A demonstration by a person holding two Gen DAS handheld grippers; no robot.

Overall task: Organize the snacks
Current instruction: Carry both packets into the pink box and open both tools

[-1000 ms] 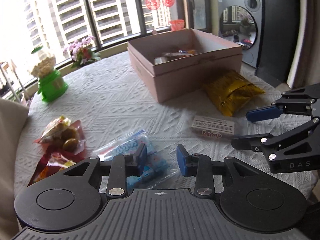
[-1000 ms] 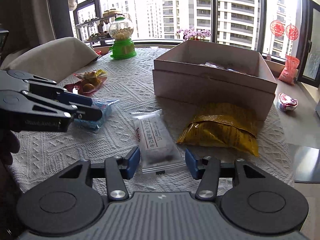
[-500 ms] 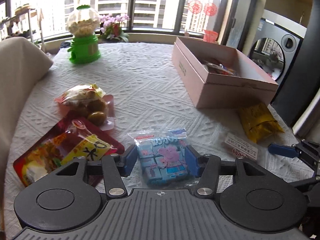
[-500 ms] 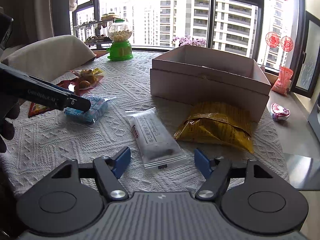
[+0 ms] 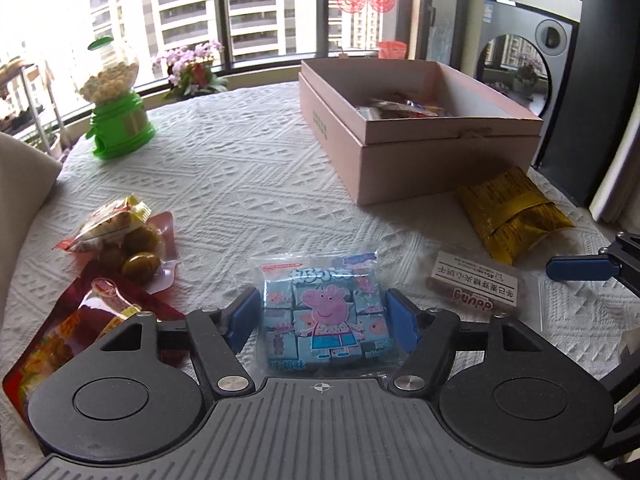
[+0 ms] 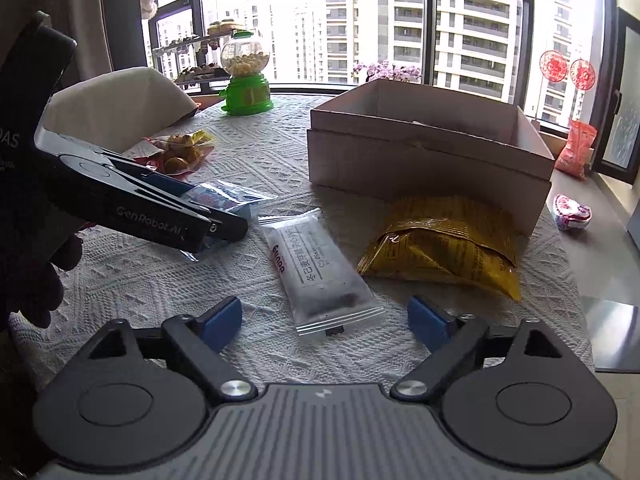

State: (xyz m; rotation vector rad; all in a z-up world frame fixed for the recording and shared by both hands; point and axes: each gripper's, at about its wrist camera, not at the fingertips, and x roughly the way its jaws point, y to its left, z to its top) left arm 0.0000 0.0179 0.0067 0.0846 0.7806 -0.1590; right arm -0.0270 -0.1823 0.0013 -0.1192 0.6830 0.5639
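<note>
Now our left gripper (image 5: 322, 320) sits low over the blue cartoon snack pack (image 5: 326, 312), its blue fingers spread wide on either side of the pack without pinching it. Our right gripper (image 6: 325, 316) is likewise spread apart, with the near end of the clear-wrapped bar (image 6: 320, 272) lying between its pads on the white tablecloth (image 6: 140, 280). Beside the bar lies the yellow bag (image 6: 440, 240), close against the open pink box (image 6: 428, 160), which already holds some packets.
</note>
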